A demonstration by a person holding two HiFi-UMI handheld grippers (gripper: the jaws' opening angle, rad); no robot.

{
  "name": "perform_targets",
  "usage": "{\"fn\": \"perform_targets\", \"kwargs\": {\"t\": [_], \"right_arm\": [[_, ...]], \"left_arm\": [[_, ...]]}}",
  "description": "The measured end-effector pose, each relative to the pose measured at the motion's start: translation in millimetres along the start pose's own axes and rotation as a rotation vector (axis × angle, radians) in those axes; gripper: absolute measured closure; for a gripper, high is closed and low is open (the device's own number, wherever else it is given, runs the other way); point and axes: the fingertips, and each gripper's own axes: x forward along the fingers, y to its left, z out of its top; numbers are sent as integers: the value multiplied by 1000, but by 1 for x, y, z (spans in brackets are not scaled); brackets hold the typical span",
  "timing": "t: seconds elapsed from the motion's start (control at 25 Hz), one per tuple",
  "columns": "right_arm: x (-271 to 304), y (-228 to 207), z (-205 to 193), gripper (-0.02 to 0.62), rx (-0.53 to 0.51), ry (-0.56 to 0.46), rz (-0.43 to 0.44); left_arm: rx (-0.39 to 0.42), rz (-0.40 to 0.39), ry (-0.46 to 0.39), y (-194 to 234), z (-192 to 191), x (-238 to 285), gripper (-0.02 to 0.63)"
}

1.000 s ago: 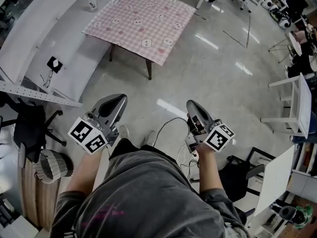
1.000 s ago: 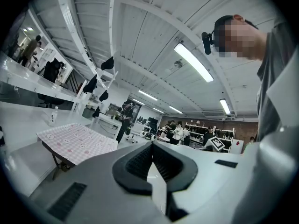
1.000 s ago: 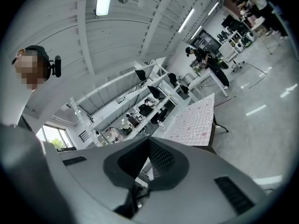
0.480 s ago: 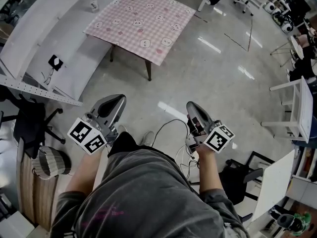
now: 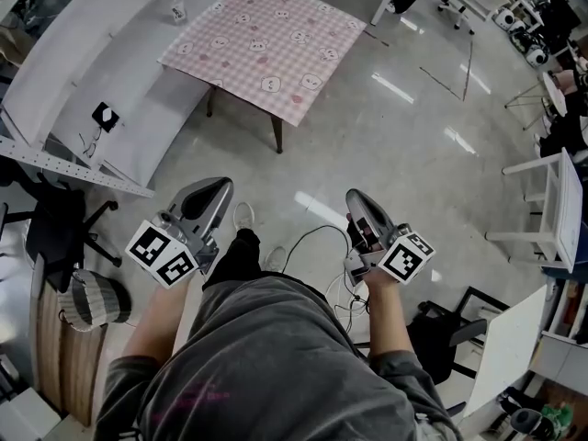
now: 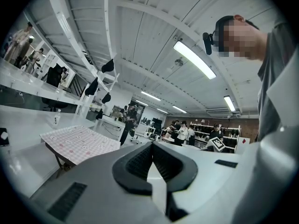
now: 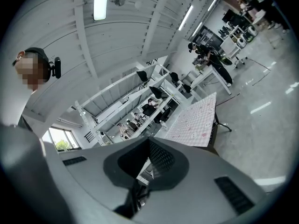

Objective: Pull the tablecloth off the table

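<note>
Claws first: my left claw (image 5: pixel 213 189) is pressed shut on nothing, held low near my waist. Ahead, well apart from it, the tablecloth (image 5: pixel 265 44) lies flat over the small bench (image 5: pixel 277 136). It is a thin pink-checked sheet printed with little faces, its edges drooping past dark legs. My right claw (image 5: pixel 360 206) is likewise closed and empty. I judge a clean pull needs both claws opened, pinching the near hem wide apart, then drawing low and even so the limp fabric slides rather than bunches.
</note>
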Motion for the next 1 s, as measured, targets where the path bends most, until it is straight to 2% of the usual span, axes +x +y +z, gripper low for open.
{"fn": "perform_targets", "kwargs": {"t": [0.4,1.0], "right_arm": [[15,-15,11,594,-4,10,-3],[64,-52,35,594,18,23,-39]], "left_arm": [[-5,6,-16,18,3,19,606],[-35,-14,9,70,8,73,606]]}}
